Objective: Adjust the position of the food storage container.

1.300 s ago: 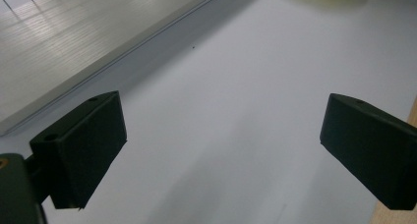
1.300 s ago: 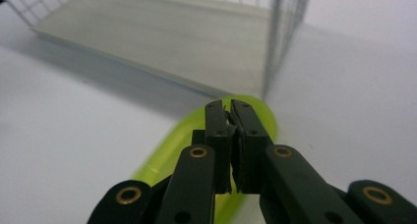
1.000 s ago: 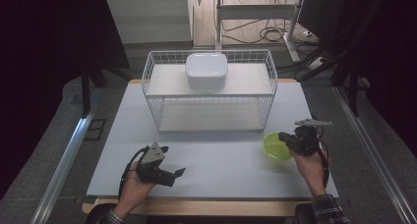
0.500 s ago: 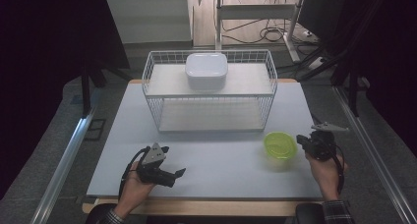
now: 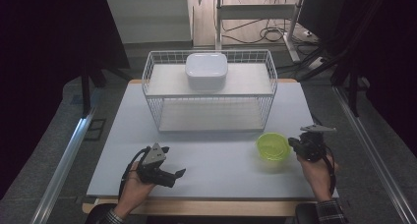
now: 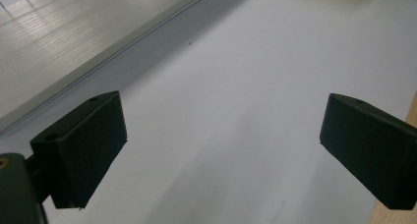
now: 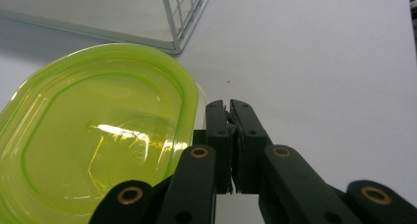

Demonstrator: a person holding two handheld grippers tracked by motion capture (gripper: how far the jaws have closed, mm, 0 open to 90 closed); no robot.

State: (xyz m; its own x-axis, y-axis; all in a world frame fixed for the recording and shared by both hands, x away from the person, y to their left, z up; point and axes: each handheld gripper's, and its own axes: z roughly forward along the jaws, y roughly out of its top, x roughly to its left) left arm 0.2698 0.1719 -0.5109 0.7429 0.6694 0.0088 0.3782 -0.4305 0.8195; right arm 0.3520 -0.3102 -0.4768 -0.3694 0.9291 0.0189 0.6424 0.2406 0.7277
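A translucent lime-green shallow container sits open side up on the white table, right of centre. My right gripper lies just to its right with both jaws pressed together and nothing between them. In the right gripper view the container lies at the left, its rim beside the shut right gripper. Near the table's front left, a hand holds my left gripper with its jaws spread wide over bare table. The left gripper view confirms the left gripper has nothing between its jaws.
A white wire rack stands at the back middle of the table, with a white lidded box on its top shelf. Its corner lies just beyond the green container. The table's front edge is wooden.
The right gripper has drawn away from the green container's right rim to the right. The container stays where it was. The left gripper has not moved.
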